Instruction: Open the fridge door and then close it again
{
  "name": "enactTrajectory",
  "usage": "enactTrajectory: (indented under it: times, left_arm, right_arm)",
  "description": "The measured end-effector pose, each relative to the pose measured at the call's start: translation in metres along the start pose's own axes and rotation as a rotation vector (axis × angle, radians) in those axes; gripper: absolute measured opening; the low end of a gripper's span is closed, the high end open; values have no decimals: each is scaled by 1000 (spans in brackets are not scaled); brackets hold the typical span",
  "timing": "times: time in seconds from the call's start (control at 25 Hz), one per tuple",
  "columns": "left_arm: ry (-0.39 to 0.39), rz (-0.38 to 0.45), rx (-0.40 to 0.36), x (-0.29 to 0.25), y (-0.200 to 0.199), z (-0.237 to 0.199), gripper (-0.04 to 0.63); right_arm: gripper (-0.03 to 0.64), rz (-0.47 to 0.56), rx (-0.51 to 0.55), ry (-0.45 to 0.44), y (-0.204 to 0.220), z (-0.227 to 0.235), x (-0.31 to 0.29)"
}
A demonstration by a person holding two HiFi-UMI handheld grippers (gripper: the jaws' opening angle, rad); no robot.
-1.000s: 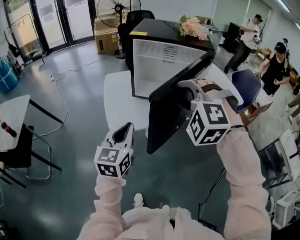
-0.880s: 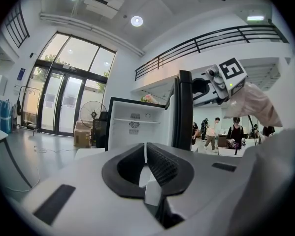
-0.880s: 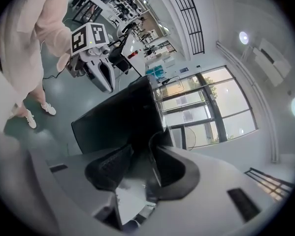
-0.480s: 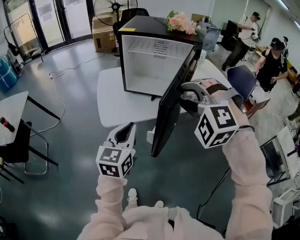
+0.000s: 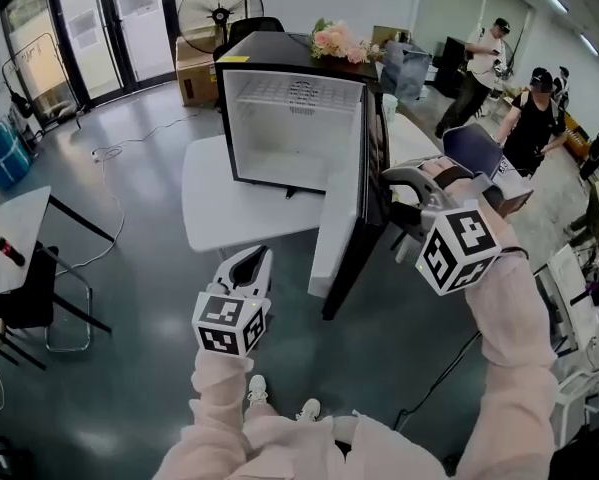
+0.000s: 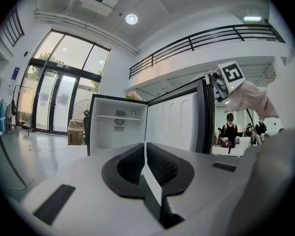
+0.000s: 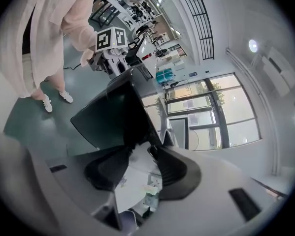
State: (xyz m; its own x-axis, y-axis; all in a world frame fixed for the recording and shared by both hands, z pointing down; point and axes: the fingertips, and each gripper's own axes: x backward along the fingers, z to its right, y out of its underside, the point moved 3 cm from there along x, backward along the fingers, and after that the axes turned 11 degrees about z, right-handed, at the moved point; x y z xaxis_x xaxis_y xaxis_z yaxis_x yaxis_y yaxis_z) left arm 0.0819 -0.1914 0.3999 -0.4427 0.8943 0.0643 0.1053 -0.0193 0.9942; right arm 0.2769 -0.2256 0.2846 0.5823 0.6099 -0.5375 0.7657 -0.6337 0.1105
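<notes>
A small black fridge (image 5: 294, 118) stands on a white table (image 5: 219, 198), its white inside bare. Its door (image 5: 354, 218) hangs wide open, edge-on toward me. My right gripper (image 5: 394, 203) is at the door's outer edge. In the right gripper view the black door (image 7: 113, 117) runs between the jaws of the right gripper (image 7: 140, 151), which are opening and stand wide. My left gripper (image 5: 251, 260) hovers low in front of the table, shut and empty. The left gripper view shows the left gripper (image 6: 146, 149) aimed at the fridge (image 6: 117, 127) and its door (image 6: 174, 124).
Flowers (image 5: 334, 40) lie on the fridge top. A standing fan (image 5: 217, 13) and a cardboard box (image 5: 191, 68) are behind it. People (image 5: 524, 118) stand at the right. Another table (image 5: 9, 228) with a chair is at the left. A cable trails on the floor (image 5: 109, 153).
The fridge door has swung further open, from angled across the opening to edge-on. My right gripper has moved right with it. The left gripper has barely shifted in the head view.
</notes>
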Motion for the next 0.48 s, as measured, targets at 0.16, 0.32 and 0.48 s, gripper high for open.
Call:
enactTrajectory:
  times: [0.16,0.32,0.48]
  left_arm:
    - [16,-5,-4,-5,2,15,12]
    - [39,-15,-13,-10,4,27,12]
    - [43,-19,-16,-13,4,32,12]
  right_arm:
    - [172,-19,19,-11,17,-8,15]
    - [172,-39,30,-15,25,-12,23]
    - [172,-39,35,-16,26,-12,25]
